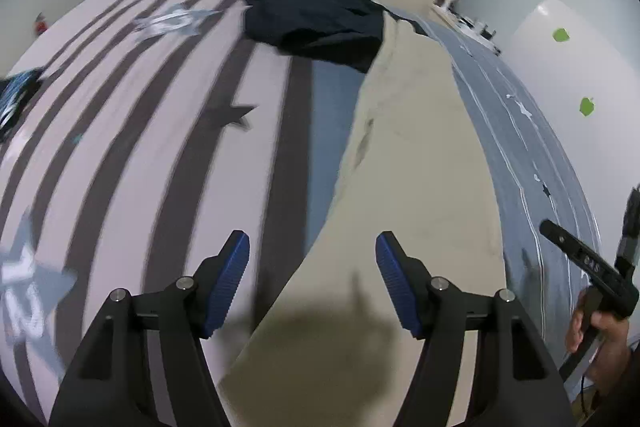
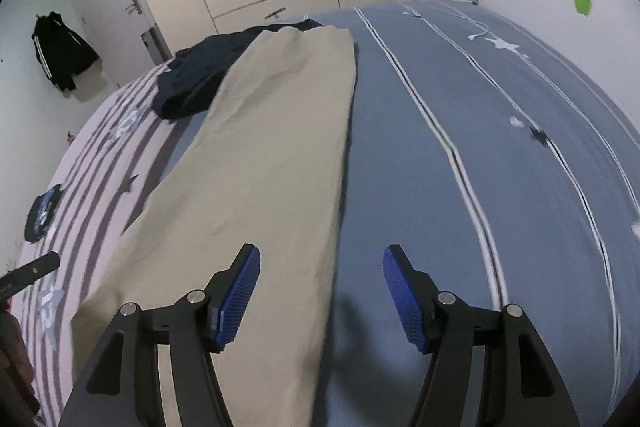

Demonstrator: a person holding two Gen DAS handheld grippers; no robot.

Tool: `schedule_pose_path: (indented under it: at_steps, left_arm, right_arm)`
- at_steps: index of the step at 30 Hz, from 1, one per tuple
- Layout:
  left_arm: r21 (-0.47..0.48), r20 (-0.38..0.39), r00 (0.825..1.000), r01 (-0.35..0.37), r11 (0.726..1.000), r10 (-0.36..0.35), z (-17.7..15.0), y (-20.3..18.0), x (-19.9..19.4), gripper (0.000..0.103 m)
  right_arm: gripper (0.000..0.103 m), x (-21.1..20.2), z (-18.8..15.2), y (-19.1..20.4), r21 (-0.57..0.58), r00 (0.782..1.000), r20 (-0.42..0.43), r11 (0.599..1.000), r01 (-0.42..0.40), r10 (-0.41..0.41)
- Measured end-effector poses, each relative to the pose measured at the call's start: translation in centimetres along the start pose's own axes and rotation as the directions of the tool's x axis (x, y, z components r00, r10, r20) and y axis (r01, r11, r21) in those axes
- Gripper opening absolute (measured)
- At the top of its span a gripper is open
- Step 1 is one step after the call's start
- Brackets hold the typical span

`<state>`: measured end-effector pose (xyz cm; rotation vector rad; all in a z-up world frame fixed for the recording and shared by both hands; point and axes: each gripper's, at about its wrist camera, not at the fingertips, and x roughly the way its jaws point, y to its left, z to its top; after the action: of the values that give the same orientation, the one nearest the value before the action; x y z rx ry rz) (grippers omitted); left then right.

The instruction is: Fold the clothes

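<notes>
Open blue bedspread (image 2: pixel 400 147) right of trousers (image 2: pixel 260 167)

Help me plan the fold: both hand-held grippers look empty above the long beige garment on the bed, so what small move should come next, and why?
Probably lower the left hand-held gripper onto the near end of the beige garment and pinch it. Both it and the right hand-held gripper are open with nothing between the pads, and the garment lies flat and full length, not yet folded end to end. The dark garment can wait.

The bedspread (image 2: pixel 100 187) has stars printed with what looks like "12".
</notes>
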<state>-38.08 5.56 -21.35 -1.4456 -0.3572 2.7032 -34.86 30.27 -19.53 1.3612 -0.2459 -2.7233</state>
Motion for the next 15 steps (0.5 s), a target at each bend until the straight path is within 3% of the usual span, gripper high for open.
schedule_pose_path:
  at_steps: [7,15]
  left_arm:
    - [0.048,-0.017,0.999,0.044,0.998,-0.043,5.1,-3.2,6.9,0.063]
    - [0.157,-0.047,0.995,0.089,0.984,-0.082,10.5,-6.1,14.2,0.063]
  right_arm:
    - [0.06,5.9,5.1,-2.7,0.057,0.999,-0.032,0.998,-0.016,0.018]
    - [0.06,11.7,8.7,-3.0,0.085,0.998,-0.056,0.996,0.009,-0.004]
